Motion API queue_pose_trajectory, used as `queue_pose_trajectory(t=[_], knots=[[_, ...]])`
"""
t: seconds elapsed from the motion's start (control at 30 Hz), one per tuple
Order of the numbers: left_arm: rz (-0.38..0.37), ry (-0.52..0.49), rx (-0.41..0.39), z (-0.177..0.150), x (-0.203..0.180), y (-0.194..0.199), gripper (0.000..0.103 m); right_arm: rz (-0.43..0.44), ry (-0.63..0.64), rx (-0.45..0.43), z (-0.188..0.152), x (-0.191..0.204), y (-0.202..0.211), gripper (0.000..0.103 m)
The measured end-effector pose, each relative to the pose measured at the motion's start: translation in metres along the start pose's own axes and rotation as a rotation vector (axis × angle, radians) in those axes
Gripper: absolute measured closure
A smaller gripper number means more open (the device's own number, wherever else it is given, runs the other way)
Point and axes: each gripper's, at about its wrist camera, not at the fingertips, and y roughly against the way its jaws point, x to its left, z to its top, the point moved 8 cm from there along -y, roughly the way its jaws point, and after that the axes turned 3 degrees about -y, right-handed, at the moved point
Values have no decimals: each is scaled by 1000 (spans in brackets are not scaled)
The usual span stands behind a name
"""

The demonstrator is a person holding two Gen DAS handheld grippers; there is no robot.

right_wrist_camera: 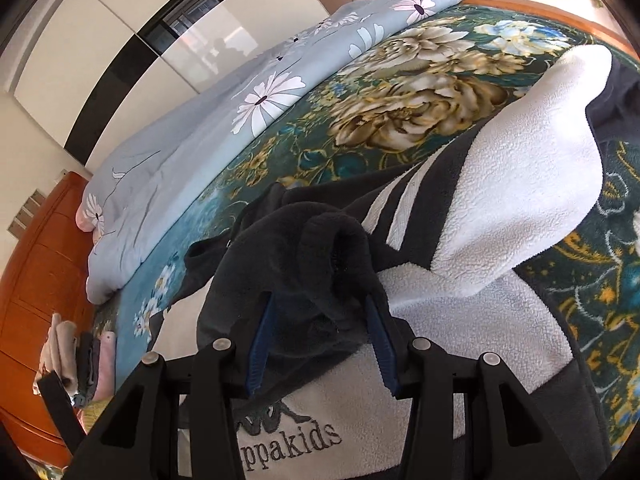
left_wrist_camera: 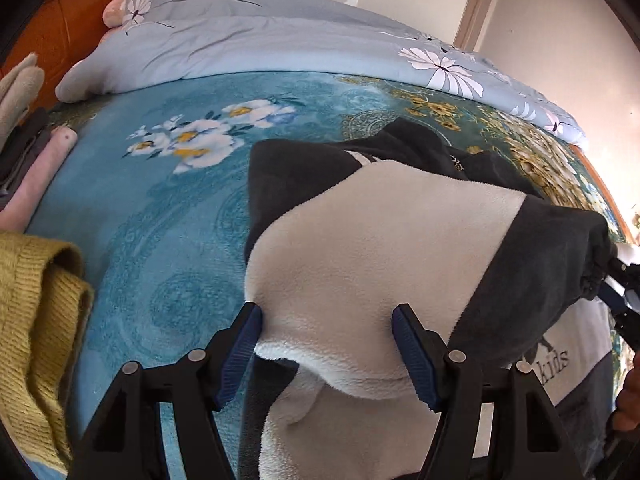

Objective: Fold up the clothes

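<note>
A black-and-white fleece jacket [left_wrist_camera: 304, 168] lies on the teal floral blanket [left_wrist_camera: 160, 220], its white front lettered "kids" [left_wrist_camera: 556, 360]. One sleeve [left_wrist_camera: 380, 232], white with a dark cuff [left_wrist_camera: 560, 248], is lifted off the bed. My left gripper [left_wrist_camera: 326, 320] is shut on the white part of that sleeve, plush filling the gap between its blue pads. My right gripper [right_wrist_camera: 320, 320] is shut on the bunched dark cuff [right_wrist_camera: 312, 264] and shows at the right edge [left_wrist_camera: 616, 276] of the left wrist view. The jacket's white body [right_wrist_camera: 460, 332] and other sleeve [right_wrist_camera: 540, 160] lie beneath and beyond.
A light blue daisy-print duvet [left_wrist_camera: 240, 48] is heaped along the far side of the bed. A yellow knit sweater [left_wrist_camera: 36, 320] and a stack of folded clothes [left_wrist_camera: 36, 176] sit at the left by the orange headboard [left_wrist_camera: 68, 20]. A hand [left_wrist_camera: 630, 396] shows at the right edge.
</note>
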Motion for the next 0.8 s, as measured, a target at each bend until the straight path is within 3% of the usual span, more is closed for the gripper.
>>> queue_pose_trajectory(t=[0.1,0.27,0.37,0.53,0.63,0.8], knots=[[6,23,-31,-9,2,0,28,93,-75,-5,6,-9,0,56],[-117,158,-79,-19,11,-5,27,176,-79,-76,14,-1,21,56],[-146,157,-108,-20,12,-3,26,153,-67,-47,10,0,11,56],[-205,177,-126,-22,14,-3,24,288,-119,-63,23,5,8,56],[-236,192,-139,-22,16,-3,23,300,-116,-25,25,4,-2,59],[-273,207,-160,-22,18,0,22,220,14,-26,29,20,1,79]])
